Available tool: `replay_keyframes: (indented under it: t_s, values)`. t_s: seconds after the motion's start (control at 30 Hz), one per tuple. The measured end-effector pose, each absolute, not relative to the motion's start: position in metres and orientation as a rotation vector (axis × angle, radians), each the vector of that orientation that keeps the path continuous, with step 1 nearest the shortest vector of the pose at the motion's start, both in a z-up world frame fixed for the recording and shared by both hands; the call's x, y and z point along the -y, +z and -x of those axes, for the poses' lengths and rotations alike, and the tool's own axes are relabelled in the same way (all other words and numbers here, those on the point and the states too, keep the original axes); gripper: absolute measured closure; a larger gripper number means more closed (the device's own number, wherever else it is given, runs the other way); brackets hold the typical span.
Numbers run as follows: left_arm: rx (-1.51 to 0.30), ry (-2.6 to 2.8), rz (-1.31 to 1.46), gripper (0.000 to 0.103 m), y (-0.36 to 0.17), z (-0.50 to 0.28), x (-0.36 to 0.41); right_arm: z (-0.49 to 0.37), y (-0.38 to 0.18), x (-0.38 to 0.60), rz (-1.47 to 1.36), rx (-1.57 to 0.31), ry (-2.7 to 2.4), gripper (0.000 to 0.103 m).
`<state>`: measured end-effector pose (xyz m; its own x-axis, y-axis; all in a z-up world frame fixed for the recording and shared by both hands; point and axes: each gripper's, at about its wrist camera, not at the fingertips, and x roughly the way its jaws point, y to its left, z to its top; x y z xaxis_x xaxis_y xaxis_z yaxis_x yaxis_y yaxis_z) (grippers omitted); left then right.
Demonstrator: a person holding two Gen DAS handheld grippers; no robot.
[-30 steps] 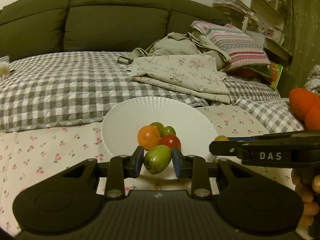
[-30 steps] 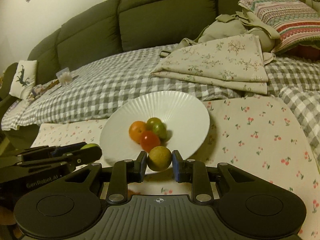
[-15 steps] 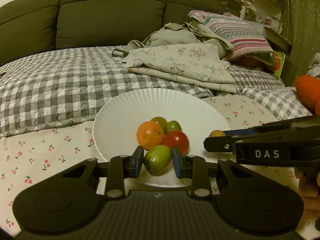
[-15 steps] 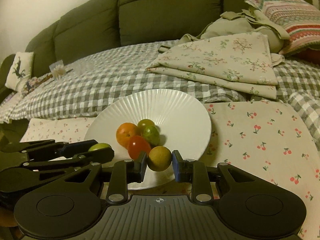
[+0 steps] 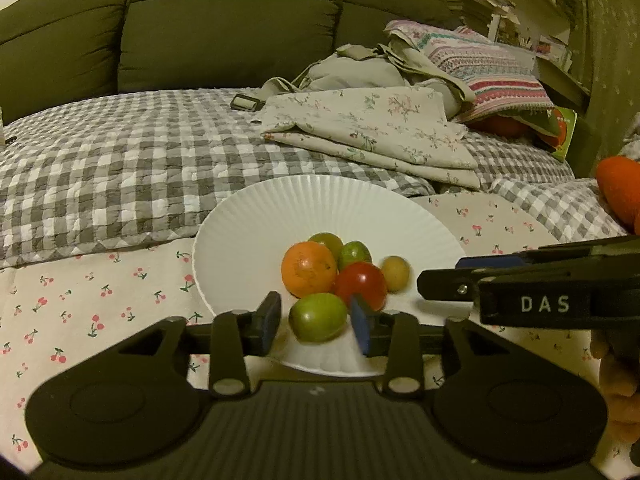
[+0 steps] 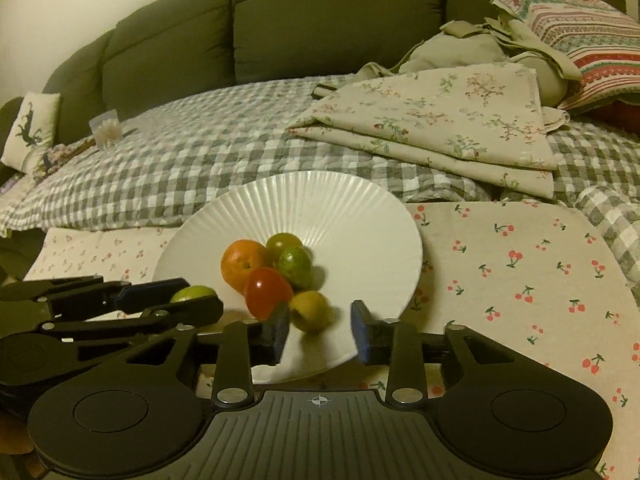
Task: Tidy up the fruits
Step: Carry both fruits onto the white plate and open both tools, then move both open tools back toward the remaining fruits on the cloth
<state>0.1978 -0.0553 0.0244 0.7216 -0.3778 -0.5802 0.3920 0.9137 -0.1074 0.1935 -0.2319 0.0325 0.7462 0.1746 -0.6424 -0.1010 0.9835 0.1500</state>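
Observation:
A white ribbed plate (image 5: 328,204) (image 6: 340,208) lies on the cherry-print cloth. It holds an orange (image 5: 308,268) (image 6: 244,265), a red tomato (image 5: 362,285) (image 6: 267,298) and two small green fruits (image 5: 355,252) (image 6: 295,266). My left gripper (image 5: 316,326) (image 6: 200,294) is opening over the plate's near rim. A green fruit (image 5: 318,317) (image 6: 192,292) sits between its pads, with a gap on either side. My right gripper (image 6: 319,332) (image 5: 440,272) is opening too. A blurred yellow fruit (image 6: 309,310) (image 5: 395,273) rests loose on the plate beside its left finger.
Folded floral cloth (image 5: 372,132) and a striped pillow (image 5: 480,64) lie behind the plate on a grey checked quilt (image 5: 120,160). A dark green sofa back (image 5: 224,36) runs across the rear. An orange plush shape (image 5: 620,188) is at the right edge.
Both grippers' jaws have spread apart. The green fruit and the yellow fruit are let go onto the plate, and the yellow one has shifted left toward the tomato.

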Motion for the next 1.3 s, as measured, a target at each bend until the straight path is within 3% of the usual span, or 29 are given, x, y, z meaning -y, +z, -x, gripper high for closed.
replay_keyframes:
  t_s: [0.5,0.73,0.83,1.3]
  values:
    - [-0.658,-0.358,0.038,0.062,0.049,-0.179,0.022,-0.176,0.054,0.241,-0.175,-0.71,0.137,0.063]
    - [-0.687,-0.302,0.037,0.057,0.055,-0.161,0.0,-0.156,0.071,0.248,-0.212,-0.719,0.145,0.063]
    - [-0.705,-0.277,0.046,0.056,0.057,-0.152,-0.008,-0.142,0.077,0.247,-0.212,-0.725,0.158,0.057]
    - [-0.78,-0.266,0.032,0.049,0.047,-0.1,-0.015,-0.086,0.094,0.231,-0.236,-0.703,0.246,0.053]
